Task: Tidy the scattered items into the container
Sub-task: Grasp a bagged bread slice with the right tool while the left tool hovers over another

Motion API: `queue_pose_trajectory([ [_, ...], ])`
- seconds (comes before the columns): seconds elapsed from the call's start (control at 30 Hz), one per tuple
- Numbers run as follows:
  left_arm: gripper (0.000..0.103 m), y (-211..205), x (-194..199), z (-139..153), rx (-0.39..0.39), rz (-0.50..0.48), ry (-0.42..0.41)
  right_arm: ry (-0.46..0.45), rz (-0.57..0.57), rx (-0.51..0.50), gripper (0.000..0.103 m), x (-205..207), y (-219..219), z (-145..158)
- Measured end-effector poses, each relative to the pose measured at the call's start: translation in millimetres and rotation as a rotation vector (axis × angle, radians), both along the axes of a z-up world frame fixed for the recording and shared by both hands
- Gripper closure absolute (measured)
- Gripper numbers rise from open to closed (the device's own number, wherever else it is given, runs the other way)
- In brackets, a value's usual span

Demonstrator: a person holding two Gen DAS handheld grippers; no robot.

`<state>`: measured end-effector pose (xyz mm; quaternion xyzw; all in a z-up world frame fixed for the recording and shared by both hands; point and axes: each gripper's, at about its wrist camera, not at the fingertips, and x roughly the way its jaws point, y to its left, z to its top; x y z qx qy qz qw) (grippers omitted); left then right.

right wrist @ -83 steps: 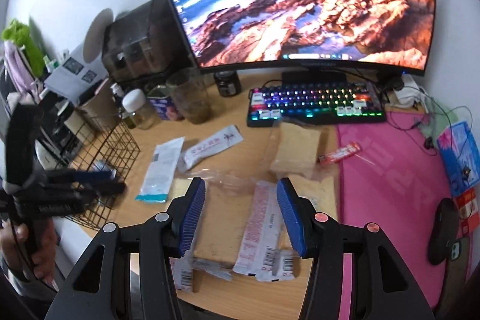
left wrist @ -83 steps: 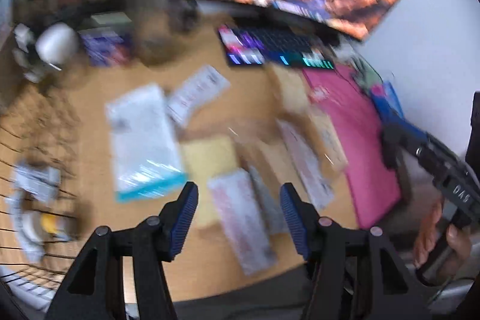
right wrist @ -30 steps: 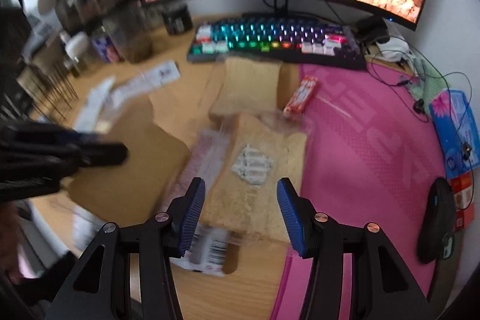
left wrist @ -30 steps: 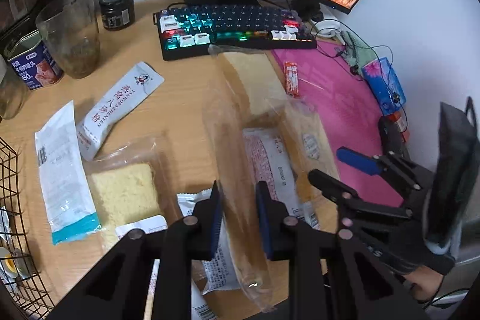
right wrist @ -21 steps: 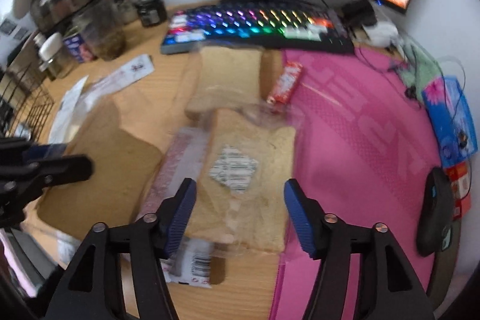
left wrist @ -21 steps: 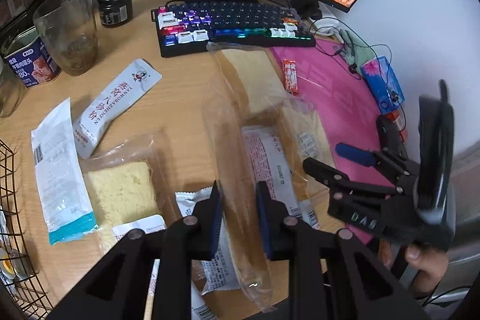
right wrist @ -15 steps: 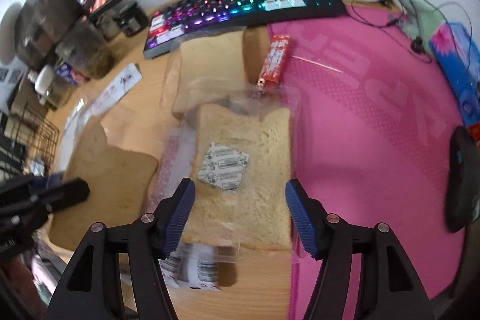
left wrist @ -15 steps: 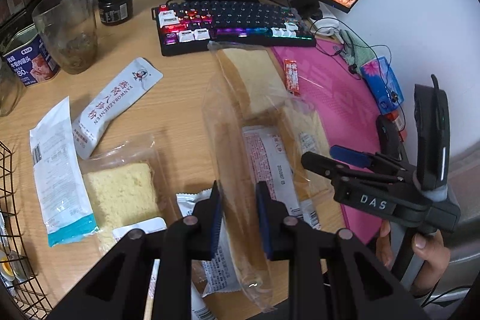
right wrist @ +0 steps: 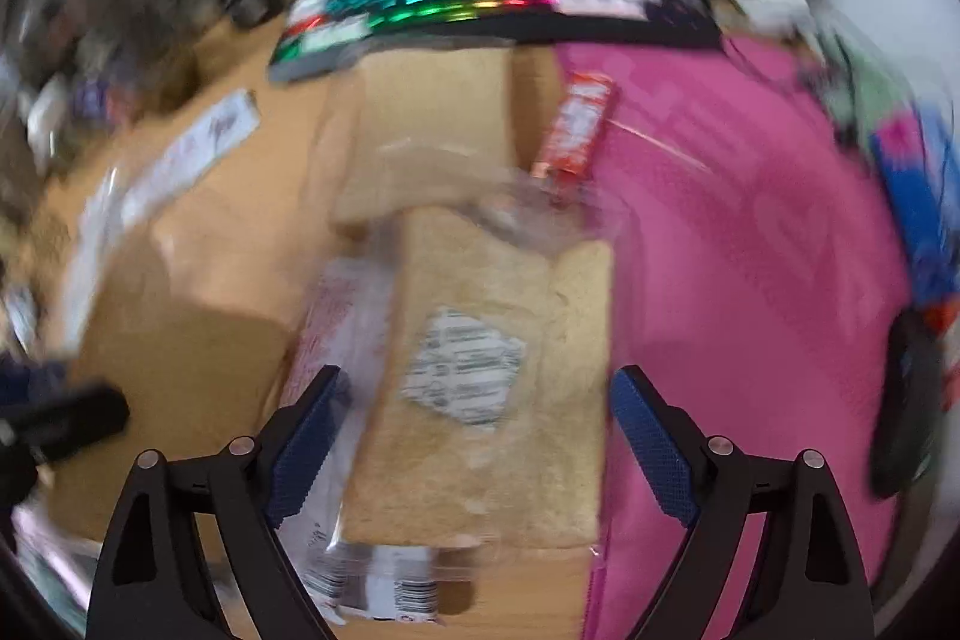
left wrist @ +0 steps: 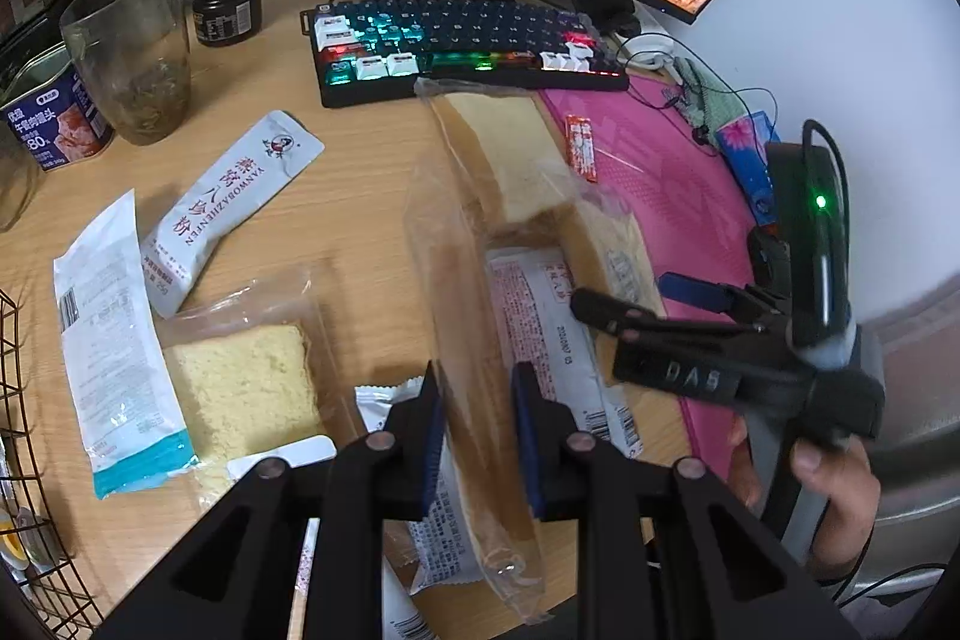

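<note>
My left gripper (left wrist: 477,436) is shut on a bagged bread slice (left wrist: 462,304), held edge-on in its clear wrapper above the wooden desk. The same slice appears as a brown shape (right wrist: 180,340) at the left of the blurred right wrist view. My right gripper (right wrist: 474,436) hangs over another bagged bread slice with a white label (right wrist: 480,370); its jaws are opening wide and the pads do not touch the bag. From the left wrist view the right gripper (left wrist: 636,298) is seen at the right, in a hand. The wire basket (left wrist: 24,436) shows at the far left edge.
Scattered on the desk are a white sachet (left wrist: 228,208), a white-and-blue packet (left wrist: 114,352), a bagged yellow cake slice (left wrist: 246,394), a pink-printed packet (left wrist: 540,316), a red snack stick (left wrist: 581,147) and a third bagged bread (left wrist: 510,154). Behind are a keyboard (left wrist: 456,46), glass (left wrist: 138,58) and jar (left wrist: 227,4); a pink mat (right wrist: 750,220) lies right.
The right gripper has come down and closer over the labelled bread slice, and its jaws have spread wider. The left gripper has stayed still, shut on its bagged slice.
</note>
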<state>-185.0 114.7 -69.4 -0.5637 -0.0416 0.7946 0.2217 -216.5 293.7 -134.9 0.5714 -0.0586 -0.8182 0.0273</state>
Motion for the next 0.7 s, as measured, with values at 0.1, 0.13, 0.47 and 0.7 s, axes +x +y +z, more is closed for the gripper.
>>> queue_pose_trajectory([
  [0.1, 0.080, -1, -1, 0, 0.003, -0.001, 0.001, -0.017, 0.000, -0.014, 0.011, -3, 4, -8],
  [0.13, 0.080, -1, 0, 0, 0.004, 0.000, 0.001, -0.014, 0.002, -0.005, 0.011, -3, 2, -8],
  [0.47, 0.080, -3, 6, 13, -0.006, 0.009, 0.046, 0.034, 0.021, -0.047, 0.028, 11, 7, 4],
  [0.7, 0.080, -15, 11, 43, 0.004, 0.038, 0.114, 0.130, 0.022, -0.057, 0.028, 33, 4, 46],
])
